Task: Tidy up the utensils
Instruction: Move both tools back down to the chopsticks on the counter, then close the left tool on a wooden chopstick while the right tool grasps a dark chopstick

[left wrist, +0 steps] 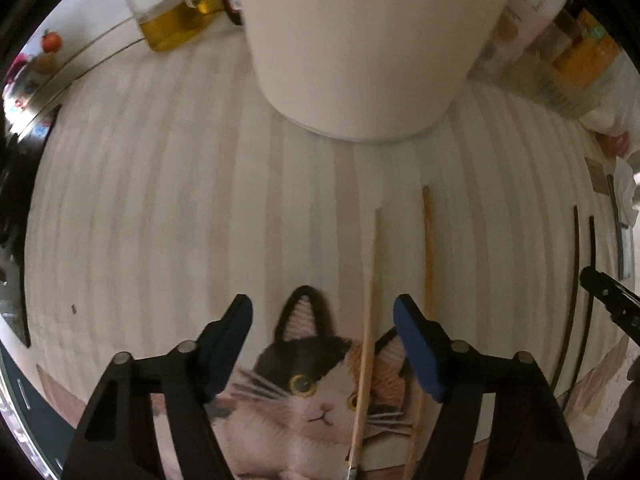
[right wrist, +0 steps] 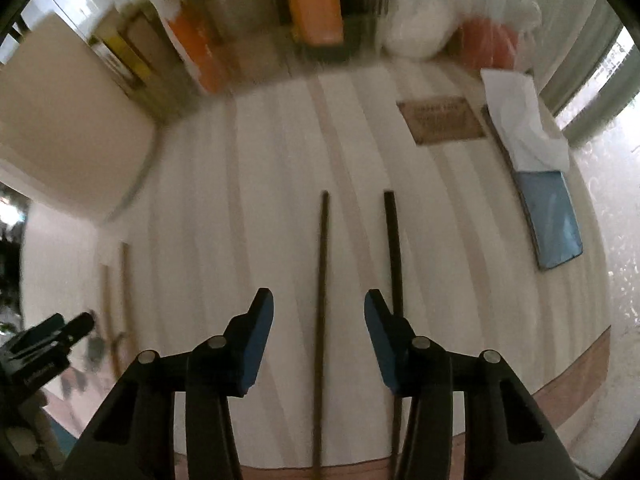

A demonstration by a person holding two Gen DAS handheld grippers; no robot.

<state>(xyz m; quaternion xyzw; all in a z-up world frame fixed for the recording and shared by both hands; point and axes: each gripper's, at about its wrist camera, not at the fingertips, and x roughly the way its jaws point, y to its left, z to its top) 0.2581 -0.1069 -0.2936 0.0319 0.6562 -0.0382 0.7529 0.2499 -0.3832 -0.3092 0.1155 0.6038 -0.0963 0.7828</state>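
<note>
Striped cloth [left wrist: 160, 200] in pale cream and grey covers the table under both of your grippers, with a printed cat face [left wrist: 312, 384] at its near edge in the left wrist view. Your left gripper [left wrist: 322, 344] points down over that cat print with its blue-padded fingers [left wrist: 416, 348] parted; one light wooden chopstick [left wrist: 370, 320] runs up between them, and no pad presses on it. A second light wooden chopstick [left wrist: 429, 256] lies just beside it, passing behind the right-hand finger. Ahead of them stands a white cylindrical container [left wrist: 368, 48], and beyond it, at the back of the table, you can see an oil bottle [left wrist: 172, 12] on the left and orange packages [left wrist: 580, 40] on the right. Well off to the right in that view lie two dark chopsticks [left wrist: 576, 272], side by side. Your right gripper [right wrist: 319, 336] hangs over that same pair with its fingers [right wrist: 256, 344] moderately apart: one dark chopstick [right wrist: 321, 300] lies in the gap, touched by neither pad, and the other dark chopstick [right wrist: 394, 256] runs under the right-hand finger. In the right wrist view, a blue packet [right wrist: 554, 224] with white tissue [right wrist: 520, 120] lies farther right on the cloth, near a small brown label [right wrist: 442, 120]. The background there is blurred.
</note>
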